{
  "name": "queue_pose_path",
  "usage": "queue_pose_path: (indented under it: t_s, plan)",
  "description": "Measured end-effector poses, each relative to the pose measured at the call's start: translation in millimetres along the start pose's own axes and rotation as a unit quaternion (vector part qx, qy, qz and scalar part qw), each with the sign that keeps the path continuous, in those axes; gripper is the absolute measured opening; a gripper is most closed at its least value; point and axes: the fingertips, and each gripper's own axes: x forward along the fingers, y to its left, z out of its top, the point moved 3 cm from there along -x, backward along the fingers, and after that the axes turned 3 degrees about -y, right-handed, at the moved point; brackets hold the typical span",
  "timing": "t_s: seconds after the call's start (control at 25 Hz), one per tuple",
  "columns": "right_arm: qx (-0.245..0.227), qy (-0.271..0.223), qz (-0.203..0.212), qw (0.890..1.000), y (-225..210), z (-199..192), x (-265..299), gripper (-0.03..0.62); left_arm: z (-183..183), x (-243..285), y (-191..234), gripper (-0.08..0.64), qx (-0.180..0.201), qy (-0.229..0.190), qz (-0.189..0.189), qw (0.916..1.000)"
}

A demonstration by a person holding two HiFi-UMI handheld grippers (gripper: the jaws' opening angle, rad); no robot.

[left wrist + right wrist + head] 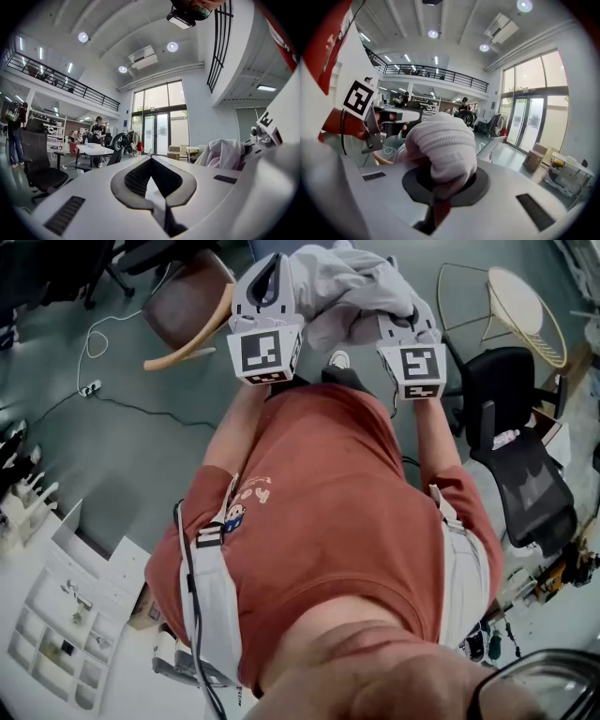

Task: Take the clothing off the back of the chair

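Note:
A light grey garment (349, 285) hangs bunched between my two raised grippers, above and clear of the chair (187, 307) with its brown seat and curved wooden back. My right gripper (405, 326) is shut on the garment; a thick ribbed fold (443, 140) bulges out of its jaws. My left gripper (267, 276) sits at the garment's left edge, with its dark pads (136, 180) meeting at the tip. No cloth shows past that tip, only a pale sliver between the pads. From the left gripper view the garment (224, 154) appears off to the right.
A black office chair (520, 474) stands to the right, a pale round wire-framed seat (525, 301) behind it. A cable and power strip (89, 387) lie on the floor at left. White boxes and trays (66, 606) fill the lower left. People stand by a distant table (93, 149).

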Motion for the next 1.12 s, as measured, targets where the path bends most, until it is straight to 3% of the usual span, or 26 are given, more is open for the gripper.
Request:
queue_pose_path:
  t_s: [0.16,0.4,0.64,0.88,1.0,1.12]
  plan:
    - [0.025,-0.055,-0.044,0.997,-31,34,-20,0.031,26,1,-3,0.014,0.012,-0.013,0.002,0.9998]
    - [0.015,-0.136,-0.105,0.985,-68,94,-52,0.031,73,3,-5,0.014,0.009,-0.062,-0.004,0.998]
    - [0.011,-0.21,-0.167,0.963,-95,151,-81,0.031,118,4,-2,0.014,0.019,-0.088,0.007,0.9959]
    - [0.023,-0.281,-0.228,0.932,-104,189,-104,0.031,166,0,4,0.014,0.015,-0.125,0.011,0.9919]
    - [0.013,-0.312,-0.239,0.919,-102,209,-112,0.031,182,-3,11,0.014,0.026,-0.141,0.019,0.9895]
    - [0.022,-0.336,-0.227,0.914,-100,225,-114,0.031,193,-6,16,0.014,0.028,-0.149,0.025,0.9882]
